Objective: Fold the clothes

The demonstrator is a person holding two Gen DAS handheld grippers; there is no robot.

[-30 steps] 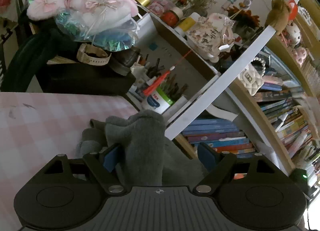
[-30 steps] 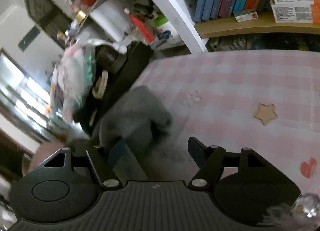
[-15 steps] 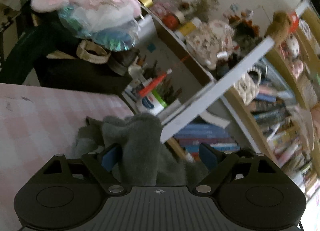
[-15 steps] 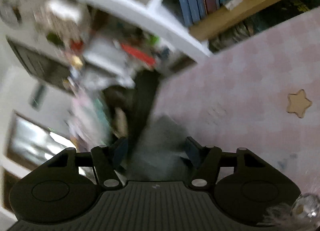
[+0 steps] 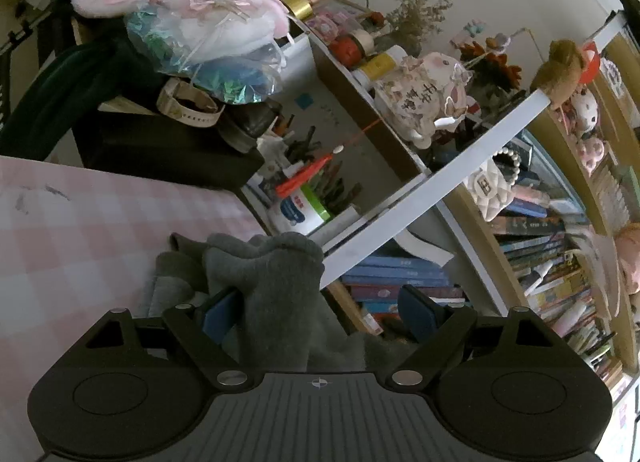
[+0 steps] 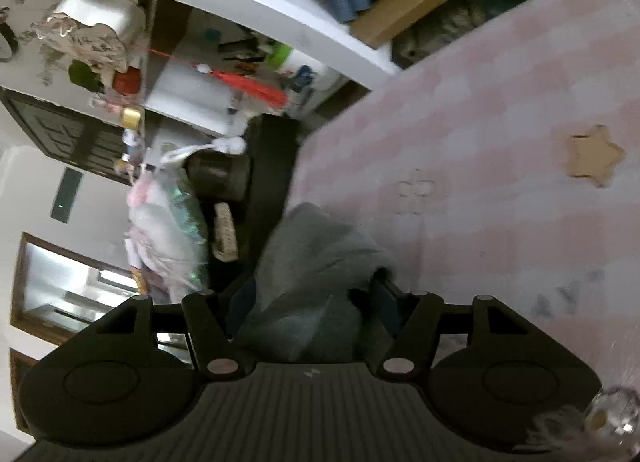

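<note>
A grey fleece garment (image 5: 280,274) lies bunched on the pink checked table (image 5: 80,229) near its far edge. My left gripper (image 5: 320,302) stands wide open. The cloth rises between its fingers and leans on the left pad (image 5: 220,314), while the right pad stands clear of it. In the right wrist view the same grey garment (image 6: 316,254) fills the gap of my right gripper (image 6: 314,298). Its jaws are closing, and both pads touch the bundle.
A white and wooden bookshelf (image 5: 440,189) packed with books and trinkets stands just past the table edge. A black box (image 5: 160,149) with plush toys in bags (image 5: 208,17) sits at the table's corner. A wooden star (image 6: 596,159) lies on bare tablecloth (image 6: 500,121).
The right gripper has rolled and sunk toward the grey garment, and its jaws have narrowed around it. The left gripper has kept its place and its opening.
</note>
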